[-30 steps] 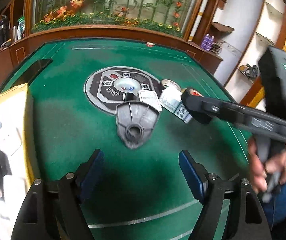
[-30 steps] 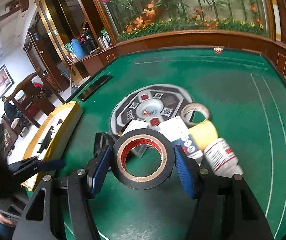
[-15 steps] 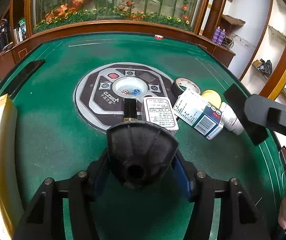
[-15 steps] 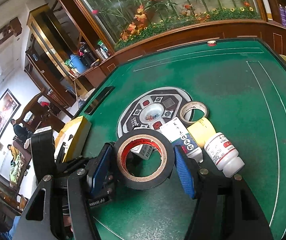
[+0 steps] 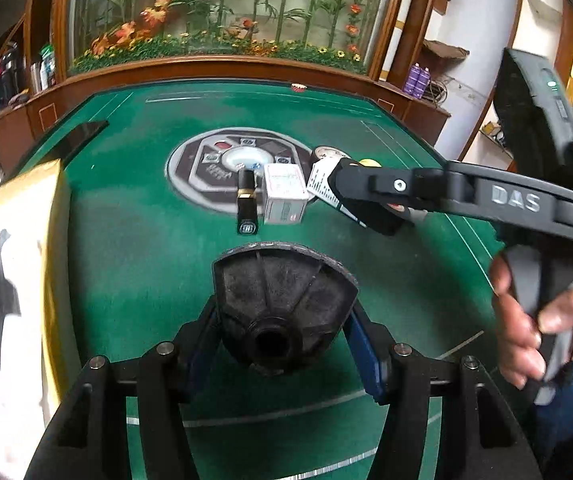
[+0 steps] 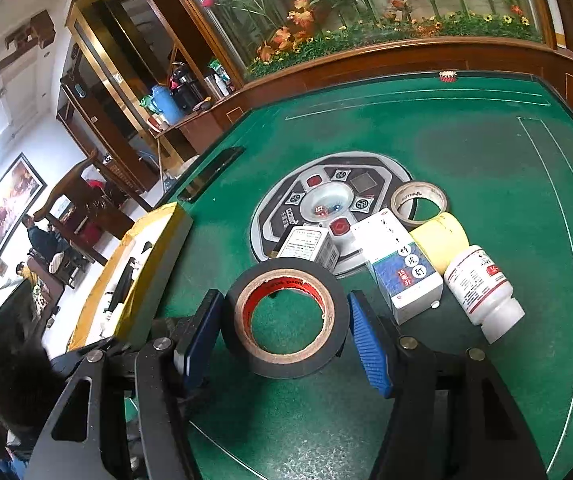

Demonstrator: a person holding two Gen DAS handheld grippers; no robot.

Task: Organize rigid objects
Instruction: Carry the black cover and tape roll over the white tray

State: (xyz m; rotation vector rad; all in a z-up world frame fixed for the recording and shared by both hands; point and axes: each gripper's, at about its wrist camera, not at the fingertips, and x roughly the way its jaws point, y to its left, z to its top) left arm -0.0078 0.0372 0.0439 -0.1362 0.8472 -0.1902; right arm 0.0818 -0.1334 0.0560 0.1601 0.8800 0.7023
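Note:
My left gripper (image 5: 282, 346) is shut on a dark grey fan-shaped plastic part (image 5: 282, 304), its blue pads pressing on both sides, low over the green felt table (image 5: 146, 248). My right gripper (image 6: 284, 320) is shut on a black tape roll (image 6: 286, 364) with a red inner core, held above the felt. In the left wrist view the right gripper's black body (image 5: 466, 196) reaches in from the right, with a hand (image 5: 526, 320) on its handle. Ahead lie a black tube (image 5: 246, 204) and a small white box (image 5: 284, 194).
A yellow-edged open box (image 6: 134, 276) sits at the table's left edge. Around the round dice panel (image 6: 362, 180) lie a blue-and-white carton (image 6: 402, 264), a white bottle (image 6: 482, 288), a yellow roll (image 6: 440, 240) and a beige tape roll (image 6: 418, 204). A wooden rail borders the table.
My left gripper went from open to shut on the fan-shaped part, then drew back with it. The right gripper kept its hold on the black tape roll and barely shifted.

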